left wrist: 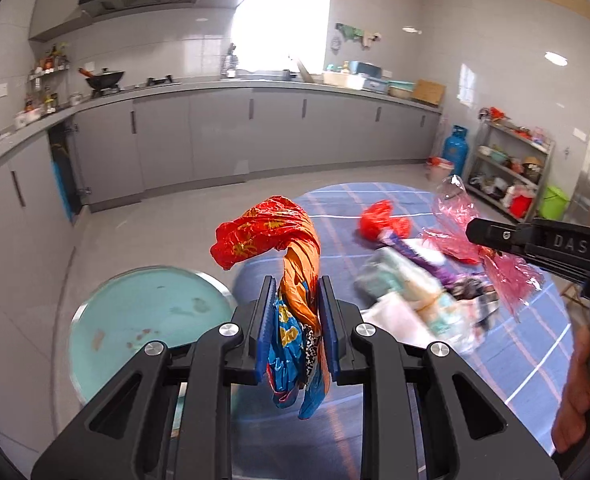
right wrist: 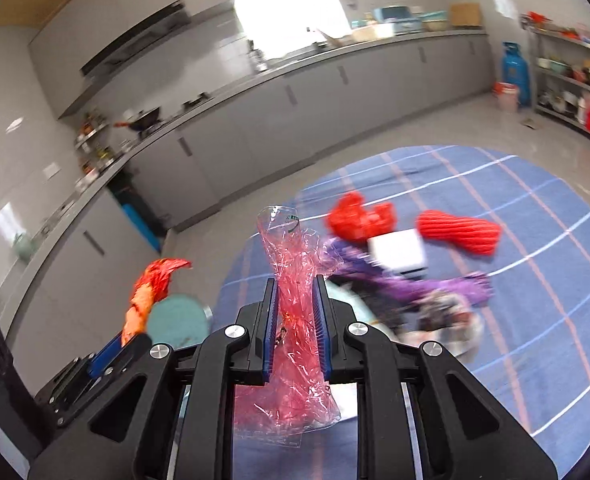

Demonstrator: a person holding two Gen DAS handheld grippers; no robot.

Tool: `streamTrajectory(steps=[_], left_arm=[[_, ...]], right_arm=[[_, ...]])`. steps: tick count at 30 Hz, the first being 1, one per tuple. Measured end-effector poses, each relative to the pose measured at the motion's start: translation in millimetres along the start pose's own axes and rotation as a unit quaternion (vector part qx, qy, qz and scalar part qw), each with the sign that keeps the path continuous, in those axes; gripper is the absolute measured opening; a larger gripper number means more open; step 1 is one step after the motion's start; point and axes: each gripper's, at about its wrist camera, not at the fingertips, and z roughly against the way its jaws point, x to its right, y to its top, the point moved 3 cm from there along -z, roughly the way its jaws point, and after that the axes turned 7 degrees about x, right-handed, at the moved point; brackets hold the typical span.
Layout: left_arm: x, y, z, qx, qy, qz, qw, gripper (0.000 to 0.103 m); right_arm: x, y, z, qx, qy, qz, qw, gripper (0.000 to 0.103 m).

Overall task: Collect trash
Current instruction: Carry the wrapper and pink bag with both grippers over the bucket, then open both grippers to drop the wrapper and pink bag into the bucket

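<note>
My left gripper [left wrist: 296, 286] is shut on a crumpled red, orange and blue foil wrapper [left wrist: 273, 232], held above the table edge; it also shows in the right wrist view [right wrist: 151, 292]. My right gripper [right wrist: 295, 286] is shut on a clear pink plastic wrapper [right wrist: 295, 320], which also shows in the left wrist view [left wrist: 455, 224] at right. On the round table with a blue plaid cloth [right wrist: 535, 320] lies a pile of trash: a red crumpled bag [right wrist: 359, 216], a red ribbed piece [right wrist: 459, 230], a white box [right wrist: 397, 250] and purple wrappers [right wrist: 395, 284].
A round teal stool or bin [left wrist: 151, 320] stands on the floor left of the table. Grey kitchen cabinets [left wrist: 215, 136] line the back and left walls. A blue gas cylinder [left wrist: 455, 148] and a metal shelf [left wrist: 511, 168] stand at the right.
</note>
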Motion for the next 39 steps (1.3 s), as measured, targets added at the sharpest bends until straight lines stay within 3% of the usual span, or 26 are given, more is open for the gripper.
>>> streamTrajectory(steps=[11, 19, 39], left_arm=[[-72, -13, 15, -0.008, 0.055, 0.036, 0.9978, 0.022], [-123, -31, 11, -0.027, 0.084, 0.068, 0.9938, 0.022], [-169, -64, -29, -0.075, 0.088, 0.115, 0.9866, 0.022]], right_arm=[[-91, -25, -25, -0.032, 0.066, 0.061, 0.995, 0.018], [-133, -43, -64, -0.07, 0.093, 0.077, 0.99, 0.018], [-165, -78, -127, -0.129, 0.083, 0.119, 0.981, 0.018]])
